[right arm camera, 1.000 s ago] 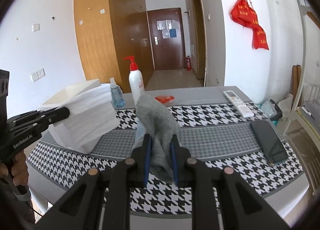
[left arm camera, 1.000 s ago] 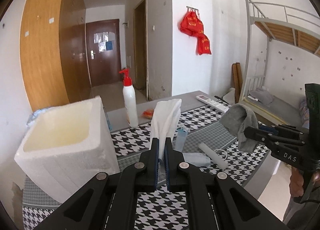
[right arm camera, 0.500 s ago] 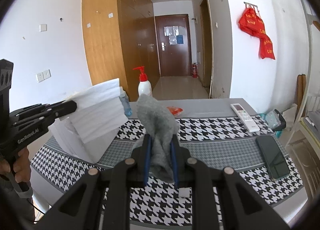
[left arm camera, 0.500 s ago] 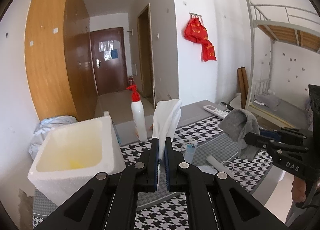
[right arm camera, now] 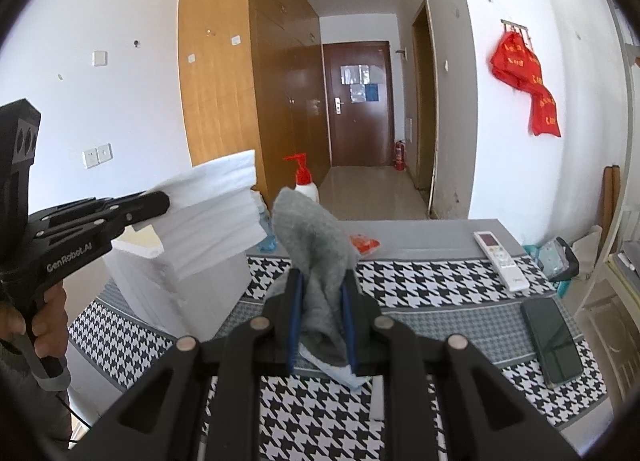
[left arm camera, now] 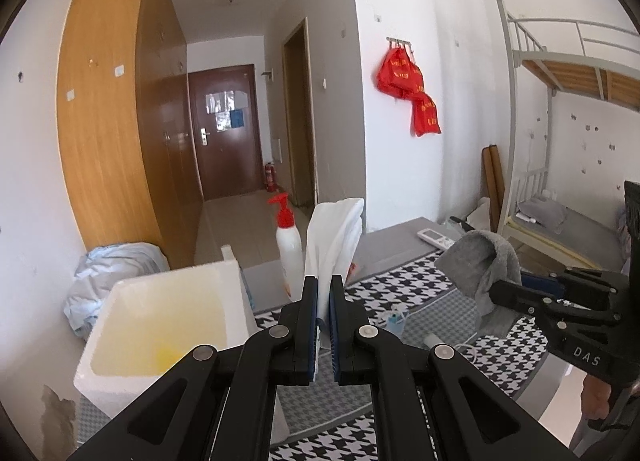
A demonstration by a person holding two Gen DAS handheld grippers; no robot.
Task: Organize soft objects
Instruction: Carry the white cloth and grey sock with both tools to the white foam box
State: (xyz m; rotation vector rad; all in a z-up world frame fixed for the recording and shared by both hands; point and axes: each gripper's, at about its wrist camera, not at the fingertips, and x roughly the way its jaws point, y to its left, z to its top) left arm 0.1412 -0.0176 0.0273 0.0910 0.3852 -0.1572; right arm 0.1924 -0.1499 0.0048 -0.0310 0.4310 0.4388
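- The left gripper (left arm camera: 324, 293) is clamped on a white cloth (left arm camera: 334, 239), its two jaws drawn almost together with only the thin fold of fabric between the blue pads.
- The white cloth stands up out of the fingertips and flops a little to the right at its top; from the right wrist view it spreads as a broad folded sheet (right arm camera: 212, 217) sticking out past the left gripper's (right arm camera: 160, 201) tip, held in the air.
- The right gripper (right arm camera: 320, 289) is closed on a grey cloth (right arm camera: 316, 257), the jaws set a little apart with the bunched fabric filling the gap between them.
- The grey cloth rises above the fingertips in a rounded hump and hangs down between the pads; a bit of pale blue fabric (right arm camera: 344, 375) shows under its lower edge.
- In the left wrist view the grey cloth (left arm camera: 480, 265) droops over the right gripper's (left arm camera: 496, 285) tip, off the houndstooth tablecloth (left arm camera: 404, 293).
- A white foam box (left arm camera: 160, 325) sits open on the table just left of the left gripper, and a red-pump bottle (left arm camera: 289, 245) stands behind the white cloth.
- A remote control (right arm camera: 500, 259) and a dark phone (right arm camera: 554, 339) lie on the tablecloth, well to the right of the grey cloth.
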